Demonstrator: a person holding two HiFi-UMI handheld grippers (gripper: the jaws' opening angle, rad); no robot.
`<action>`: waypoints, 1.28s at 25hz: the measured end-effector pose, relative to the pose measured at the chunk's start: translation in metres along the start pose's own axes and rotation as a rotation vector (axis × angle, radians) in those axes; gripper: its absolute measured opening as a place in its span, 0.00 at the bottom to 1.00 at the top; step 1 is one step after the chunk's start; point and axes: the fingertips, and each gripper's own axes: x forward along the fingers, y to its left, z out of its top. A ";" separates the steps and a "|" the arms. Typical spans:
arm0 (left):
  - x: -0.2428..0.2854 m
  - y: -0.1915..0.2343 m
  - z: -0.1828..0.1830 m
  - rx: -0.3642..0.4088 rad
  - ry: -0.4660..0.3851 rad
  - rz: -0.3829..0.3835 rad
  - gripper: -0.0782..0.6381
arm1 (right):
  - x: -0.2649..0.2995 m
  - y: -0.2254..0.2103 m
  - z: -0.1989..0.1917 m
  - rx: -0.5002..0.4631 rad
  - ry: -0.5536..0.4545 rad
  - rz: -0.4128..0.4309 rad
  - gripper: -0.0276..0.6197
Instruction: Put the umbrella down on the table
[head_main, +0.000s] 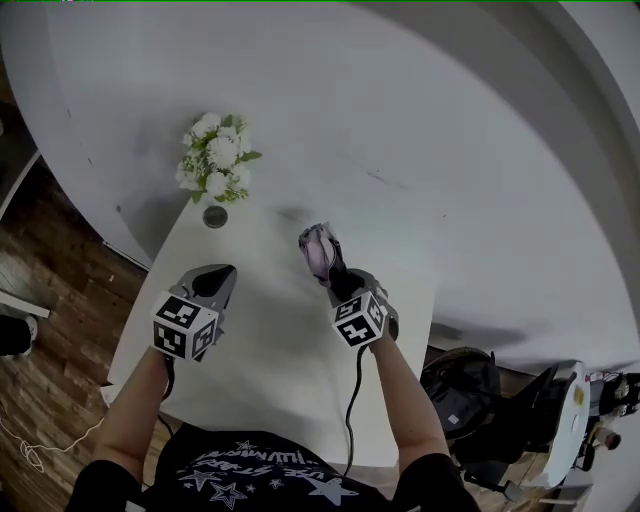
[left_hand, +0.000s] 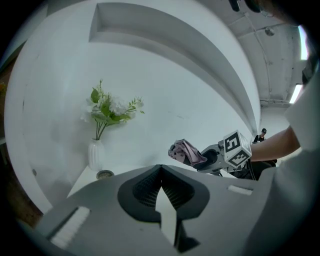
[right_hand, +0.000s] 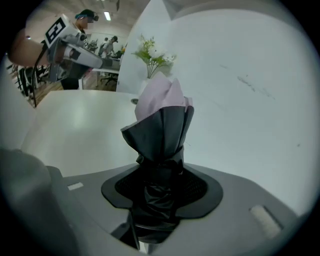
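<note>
Right gripper view shows the right gripper (right_hand: 161, 192) clamped on the folded umbrella (right_hand: 162, 120) — black fabric, pink tip — held in the air above the white table (right_hand: 75, 130), pointing toward the flowers (right_hand: 152, 55). The left gripper (left_hand: 160, 170) hovers alongside — jaws together, nothing between them.

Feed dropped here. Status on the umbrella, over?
Right gripper shut on folded umbrella, held off the table. Left gripper shut, empty. Flower vase and small round dish at far edge, left of umbrella.
</note>
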 end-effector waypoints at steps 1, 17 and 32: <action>0.003 0.002 0.000 -0.003 0.001 0.003 0.11 | 0.008 -0.001 0.000 -0.032 0.014 0.003 0.38; 0.033 0.038 -0.022 -0.047 0.051 0.053 0.11 | 0.096 -0.007 0.011 -0.370 0.086 -0.035 0.38; 0.041 0.045 -0.028 -0.060 0.077 0.058 0.11 | 0.117 -0.013 0.014 -0.430 0.085 -0.089 0.38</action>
